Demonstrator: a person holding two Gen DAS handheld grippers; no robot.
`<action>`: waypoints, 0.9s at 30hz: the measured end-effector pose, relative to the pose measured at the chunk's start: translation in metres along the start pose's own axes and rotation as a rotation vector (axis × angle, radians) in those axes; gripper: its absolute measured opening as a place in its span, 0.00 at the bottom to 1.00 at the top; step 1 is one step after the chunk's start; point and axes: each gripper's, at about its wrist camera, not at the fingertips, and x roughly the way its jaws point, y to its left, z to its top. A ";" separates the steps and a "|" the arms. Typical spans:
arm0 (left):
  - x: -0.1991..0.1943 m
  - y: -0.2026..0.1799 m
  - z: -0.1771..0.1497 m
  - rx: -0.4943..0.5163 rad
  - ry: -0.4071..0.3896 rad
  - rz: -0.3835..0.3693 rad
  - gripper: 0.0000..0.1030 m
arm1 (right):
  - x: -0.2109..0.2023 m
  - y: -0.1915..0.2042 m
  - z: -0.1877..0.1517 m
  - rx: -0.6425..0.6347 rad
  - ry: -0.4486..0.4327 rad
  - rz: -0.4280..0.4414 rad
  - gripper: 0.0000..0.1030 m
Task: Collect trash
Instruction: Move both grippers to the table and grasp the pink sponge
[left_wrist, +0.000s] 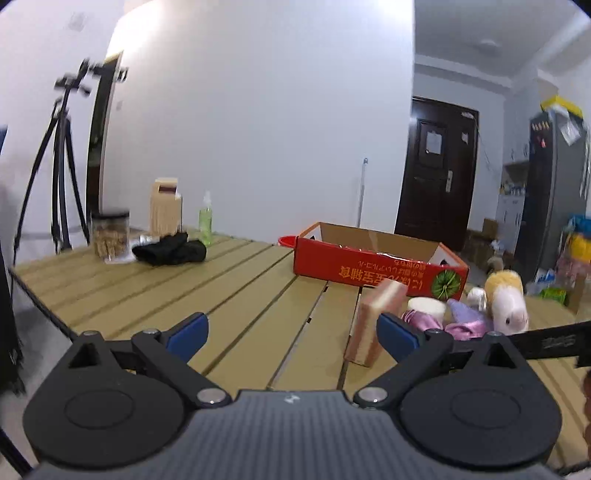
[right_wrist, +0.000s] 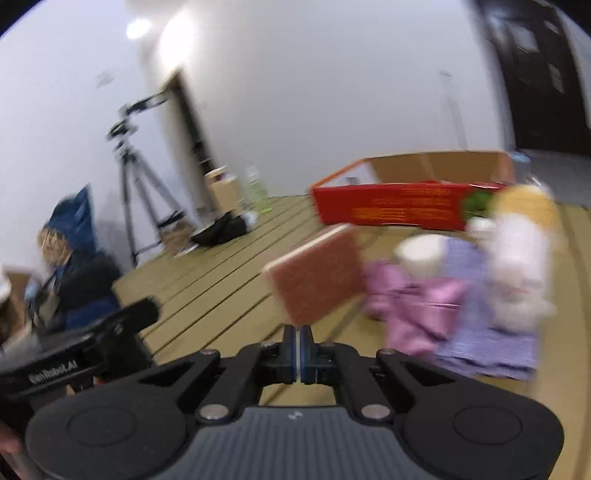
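Because its jaws are pressed flat together with nothing between them, the right hand-held gripper (right_wrist: 297, 347) holds nothing; the sponge (right_wrist: 317, 273) just ahead of its tips looks tilted on edge, though blur hides whether it touches the desk (right_wrist: 207, 280). The left hand-held gripper (left_wrist: 291, 332) stands wide open and empty, probably readied for a pick. The sponge (left_wrist: 373, 321) sits near the pink cloth (left_wrist: 424, 321), the white cup (left_wrist: 430, 306) and the plush toy (left_wrist: 506, 299). Behind them the red box (left_wrist: 369, 269) lies open-topped, likely to receive the trash.
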 end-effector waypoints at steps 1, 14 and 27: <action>0.001 0.005 0.002 -0.032 0.006 0.003 0.96 | -0.004 -0.004 0.001 0.000 -0.008 -0.013 0.04; 0.111 -0.075 0.008 0.080 0.102 -0.009 0.36 | -0.029 -0.030 -0.009 -0.015 -0.062 -0.136 0.27; 0.055 -0.028 -0.023 -0.287 0.420 -0.367 0.49 | -0.043 -0.067 -0.002 0.037 -0.036 -0.082 0.29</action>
